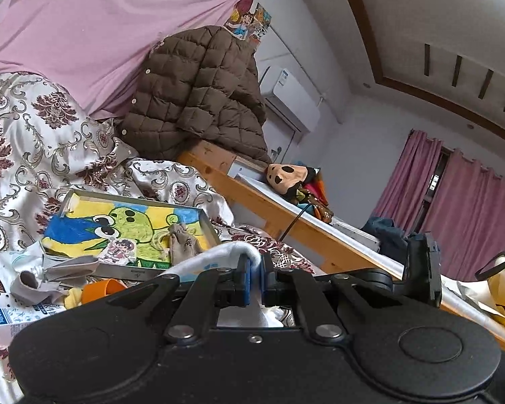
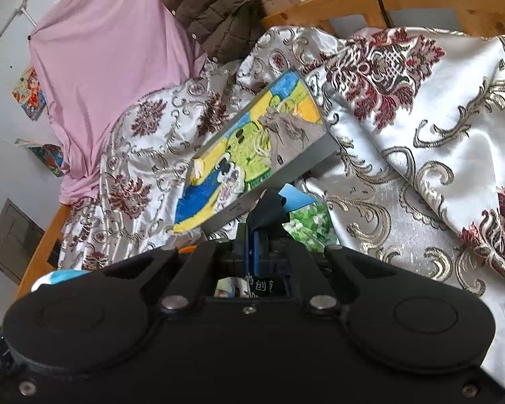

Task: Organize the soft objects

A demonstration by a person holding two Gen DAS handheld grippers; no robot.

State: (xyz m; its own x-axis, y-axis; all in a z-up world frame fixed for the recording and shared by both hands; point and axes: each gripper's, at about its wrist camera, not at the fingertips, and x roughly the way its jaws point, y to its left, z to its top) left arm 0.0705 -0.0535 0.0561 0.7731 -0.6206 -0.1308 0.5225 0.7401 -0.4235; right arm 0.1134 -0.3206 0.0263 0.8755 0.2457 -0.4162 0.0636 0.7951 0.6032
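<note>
Tray (image 1: 215,232) holds a beige pouch (image 1: 181,244); left fingers (image 1: 256,271) pinch white cloth (image 1: 225,252), right fingers (image 2: 257,235) black fabric (image 2: 267,208).

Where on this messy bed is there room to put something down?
There is open quilt to the right of the painting in the right wrist view. It is bumpy with folds. It is crowded around the painting's near end: an orange cup, grey cloth and a carton lie there.
</note>
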